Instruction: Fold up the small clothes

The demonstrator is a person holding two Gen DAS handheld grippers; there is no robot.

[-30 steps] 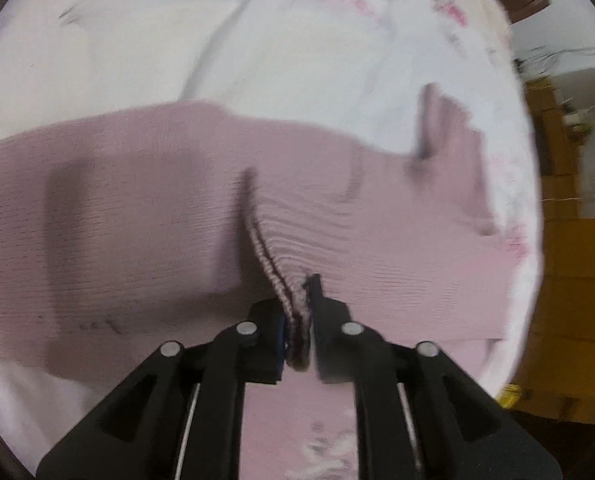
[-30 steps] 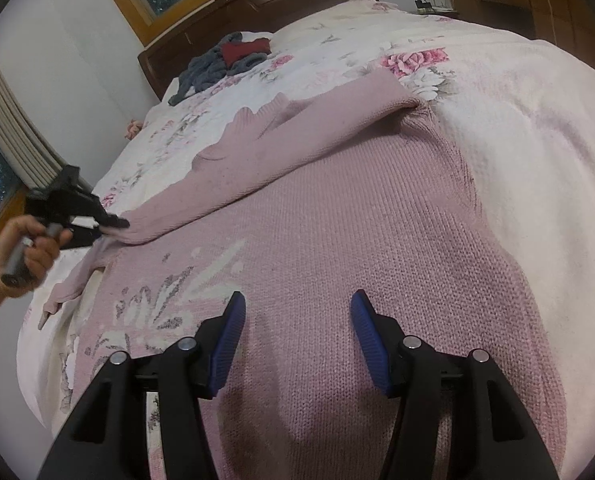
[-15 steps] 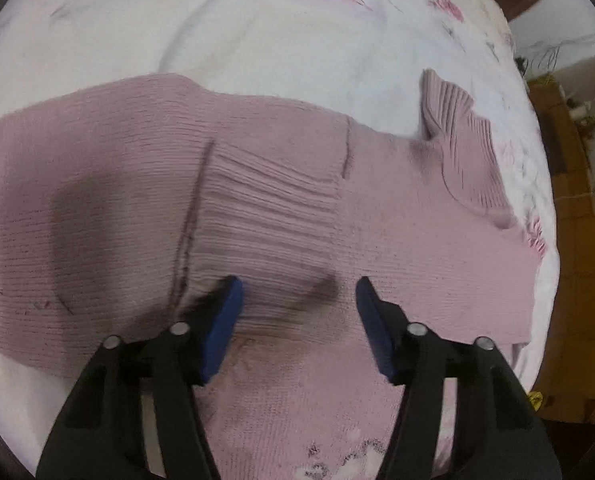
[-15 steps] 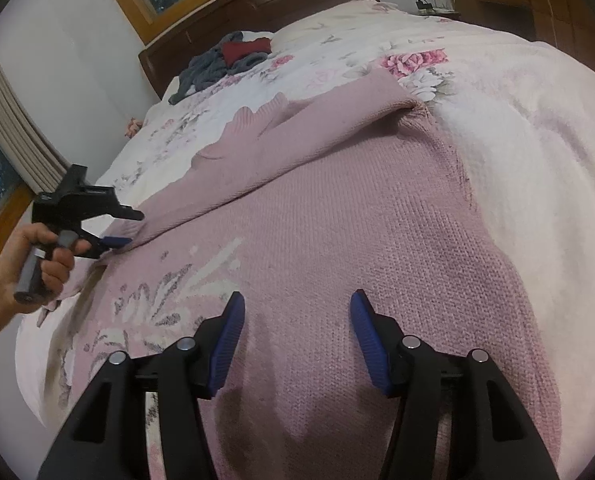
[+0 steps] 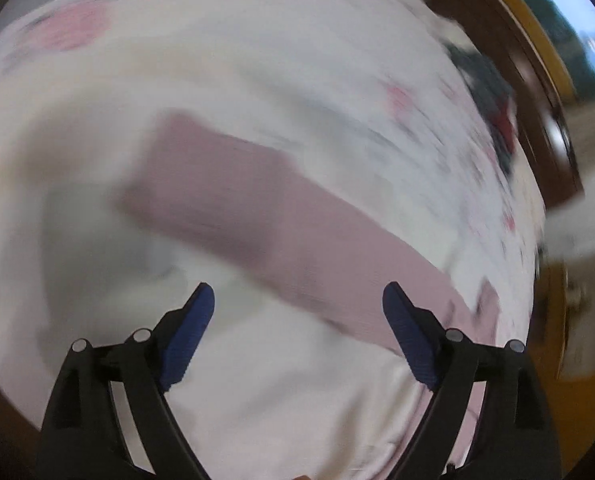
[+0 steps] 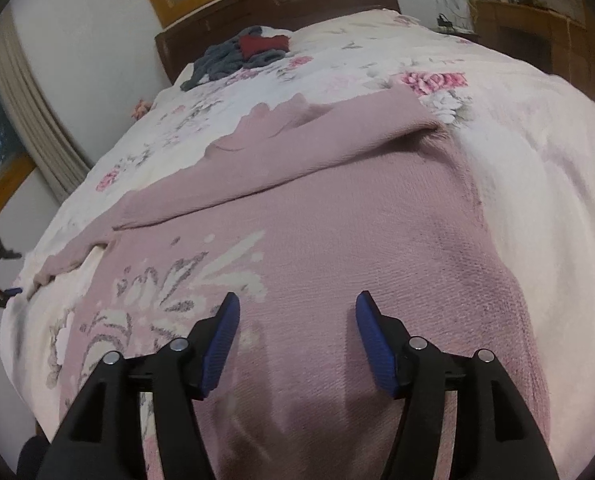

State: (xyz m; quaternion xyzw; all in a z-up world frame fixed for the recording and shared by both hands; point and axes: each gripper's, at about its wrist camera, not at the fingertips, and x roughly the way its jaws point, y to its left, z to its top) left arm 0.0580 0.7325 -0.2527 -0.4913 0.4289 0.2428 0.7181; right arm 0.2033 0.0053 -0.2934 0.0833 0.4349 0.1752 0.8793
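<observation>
Pink sweater (image 6: 337,216) lies flat on the floral bedspread (image 6: 537,128) below my right gripper (image 6: 297,320), whose blue pads are spread wide and empty. One sleeve (image 6: 277,152) is folded across the chest. My left gripper (image 5: 297,312), blurred, is also wide apart with nothing between, over the other sleeve (image 5: 257,208).

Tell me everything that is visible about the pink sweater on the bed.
The pink sweater is a knitted garment with a white and grey floral pattern on its front. It lies flat on the floral bedspread. One sleeve is folded diagonally across the chest; the other sleeve stretches out toward the bed's edge. Its ribbed collar points to the headboard. The right gripper hovers open above its lower part; neither gripper holds it.
</observation>
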